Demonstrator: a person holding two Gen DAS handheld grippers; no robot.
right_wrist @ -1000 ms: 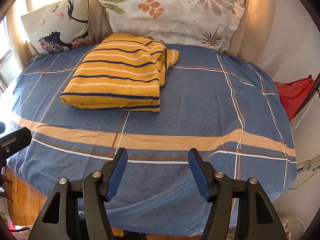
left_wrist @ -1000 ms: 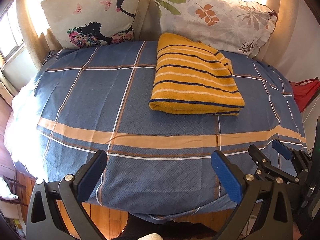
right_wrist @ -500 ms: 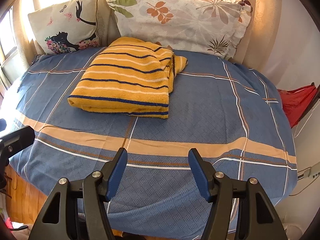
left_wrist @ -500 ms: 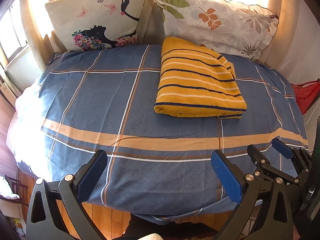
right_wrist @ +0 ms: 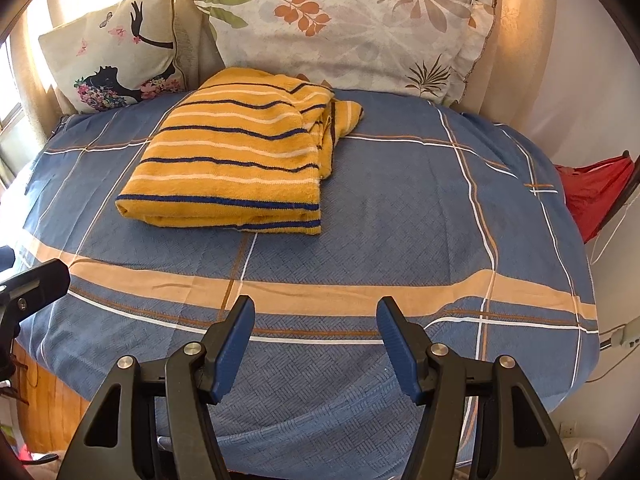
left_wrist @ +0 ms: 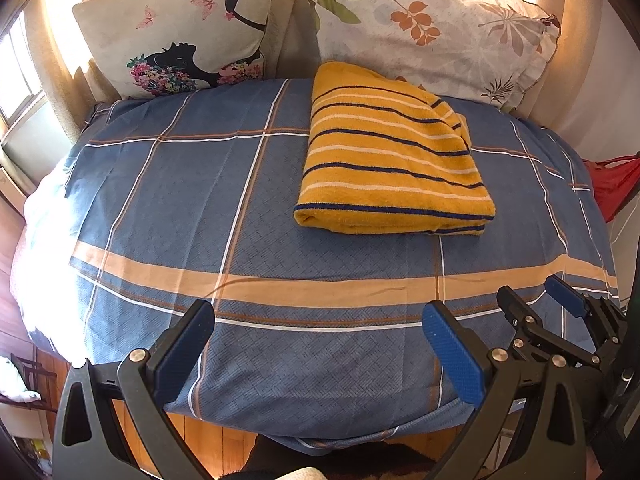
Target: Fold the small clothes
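A yellow garment with navy and white stripes lies folded in a neat rectangle on the blue plaid bed sheet, near the pillows. It also shows in the right wrist view, with a sleeve edge sticking out at its far right. My left gripper is open and empty above the bed's near edge, well short of the garment. My right gripper is open and empty, also at the near edge. The right gripper shows in the left wrist view at lower right.
Two pillows lean at the head: one with a black silhouette, one with leaf print. A red bag hangs off the right side. Wooden floor lies below the near edge. A window is at the left.
Both grippers have drifted slightly, so the bed and garment sit a little lower and nearer in both views. The garment has not moved. Both grippers stay open.
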